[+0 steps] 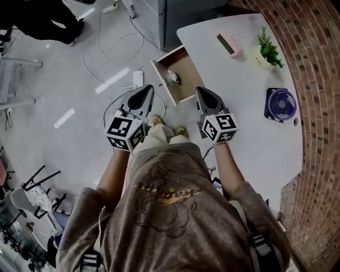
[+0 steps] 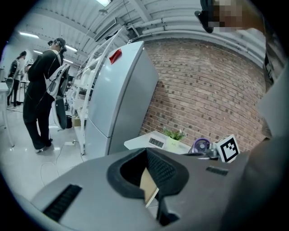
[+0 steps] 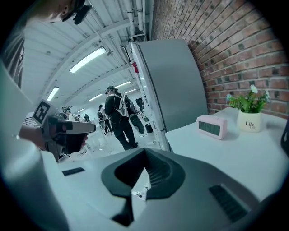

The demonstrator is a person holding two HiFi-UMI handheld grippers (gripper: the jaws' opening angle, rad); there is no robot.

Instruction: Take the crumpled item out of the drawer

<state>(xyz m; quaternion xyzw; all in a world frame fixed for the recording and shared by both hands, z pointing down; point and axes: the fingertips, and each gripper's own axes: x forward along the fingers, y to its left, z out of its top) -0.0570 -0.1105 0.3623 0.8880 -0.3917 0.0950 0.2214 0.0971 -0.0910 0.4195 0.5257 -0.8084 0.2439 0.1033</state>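
The wooden drawer (image 1: pixel 161 75) stands pulled out from the white table's (image 1: pixel 249 133) left edge. A small white crumpled item (image 1: pixel 172 77) lies inside it near the far end. My left gripper (image 1: pixel 150 89) hovers just left of the drawer's near end, over the floor, with its jaws together and nothing between them. My right gripper (image 1: pixel 200 91) hovers over the table just right of the drawer, also shut and empty. In the left gripper view the left gripper's (image 2: pixel 146 150) jaws meet at a point, with a strip of tan wood (image 2: pixel 148 187) showing behind them. In the right gripper view the right gripper's (image 3: pixel 145 151) jaws are pressed together.
On the table stand a pink clock (image 1: pixel 229 44), a potted plant (image 1: pixel 268 51) and a blue fan (image 1: pixel 280 103). A brick wall (image 1: pixel 313 58) curves around the table. A grey cabinet (image 1: pixel 180 16) stands behind the drawer. Cables and a power strip (image 1: pixel 137 78) lie on the floor. A person in black (image 2: pixel 43 99) stands far off.
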